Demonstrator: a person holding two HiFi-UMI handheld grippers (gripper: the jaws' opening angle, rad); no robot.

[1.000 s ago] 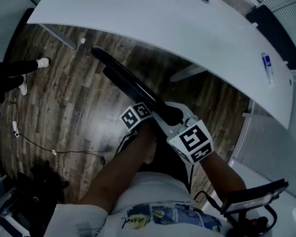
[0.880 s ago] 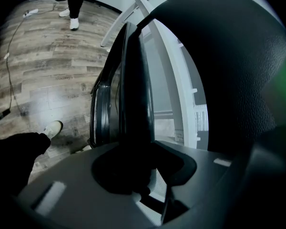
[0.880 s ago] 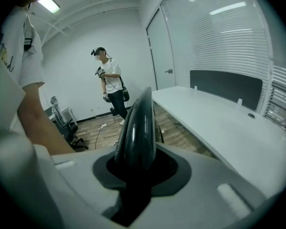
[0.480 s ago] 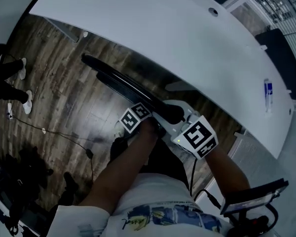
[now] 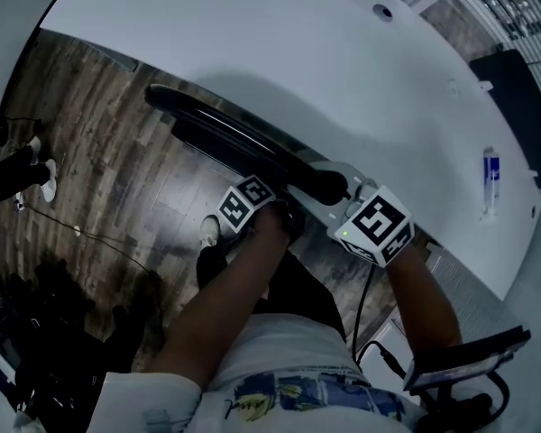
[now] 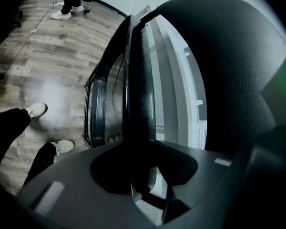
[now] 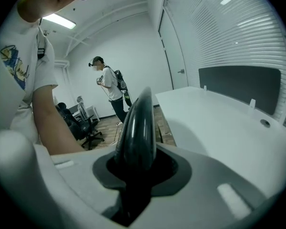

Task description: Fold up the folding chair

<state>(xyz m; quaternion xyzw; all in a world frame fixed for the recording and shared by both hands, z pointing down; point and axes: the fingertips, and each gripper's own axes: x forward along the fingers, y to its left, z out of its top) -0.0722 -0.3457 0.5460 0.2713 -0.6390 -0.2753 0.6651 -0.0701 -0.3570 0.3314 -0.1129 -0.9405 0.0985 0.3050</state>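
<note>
Dark wood-plank floor [image 5: 99, 152] beside a long white curved table [image 5: 361, 79]. The black folding chair [image 5: 230, 142] is held edge-up alongside the table's near edge, apparently already collapsed flat; only setting it down or leaning it seems left. Left gripper [image 5: 288, 216] is clamped on its dark frame, right gripper [image 5: 332, 188] on its rounded top rail. The table edge crowds one side; open floor lies opposite, crossed by a thin cable [image 5: 117, 249], with a bystander's white shoes [image 5: 47, 180] nearby

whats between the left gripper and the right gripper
The folded black chair's rounded end: the head view shows it running between the left gripper and the right gripper, both clamped on it, the left's jaws just loosened slightly.
</note>
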